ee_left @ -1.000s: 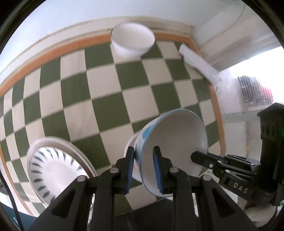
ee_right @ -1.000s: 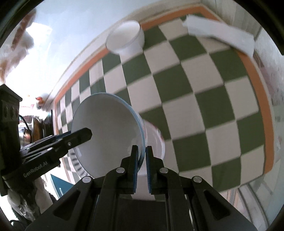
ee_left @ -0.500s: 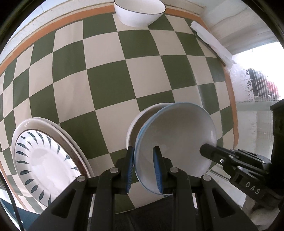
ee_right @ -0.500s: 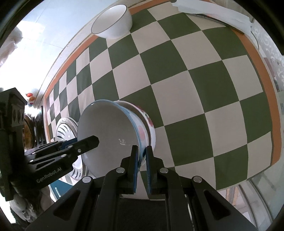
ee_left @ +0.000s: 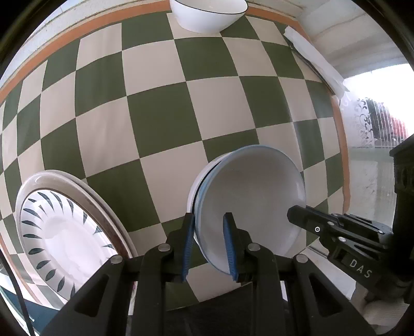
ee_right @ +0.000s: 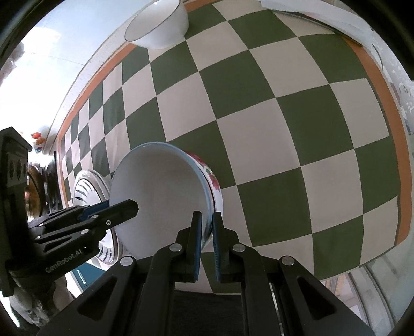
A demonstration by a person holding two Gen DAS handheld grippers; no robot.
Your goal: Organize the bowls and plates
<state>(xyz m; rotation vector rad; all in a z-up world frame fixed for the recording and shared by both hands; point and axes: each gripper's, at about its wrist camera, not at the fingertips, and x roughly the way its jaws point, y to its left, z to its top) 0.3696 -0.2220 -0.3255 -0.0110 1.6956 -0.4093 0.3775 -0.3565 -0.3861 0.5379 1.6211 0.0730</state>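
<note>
- The tablecloth (ee_left: 160,124) is a smooth, wipe-clean sheet of dark green and cream checks with an orange band round its edge, lying flat on the table.
- Beyond the cloth's far edge stands a pale wall; off its right side, bright daylight comes through a patterned glass pane (ee_left: 367,126).
- A folded white sheet (ee_left: 315,59), papery and flat, lies at the cloth's far right corner.
- The blue-rimmed bowl (ee_right: 157,199) is glossy white inside with a thin pale-blue lip; it sits nested inside the flowered bowl (ee_right: 213,181), a deeper white one with red blossoms on its outer wall, near the cloth's near edge.
- The left gripper (ee_left: 208,240) pinches the blue-rimmed bowl's lip between its ribbed blue pads, one pad inside and one outside.
- The right gripper (ee_right: 205,237) nips the opposite side of the same lip, its jaws almost together.
- Left of the stacked bowls, a round plate (ee_left: 64,232) with dark leaf-shaped strokes ringing its white centre rests on a wider plain plate.
- A rounded white bowl (ee_left: 207,15) with a thin dark rim stands at the cloth's far edge, well apart from the stacked bowls.
</note>
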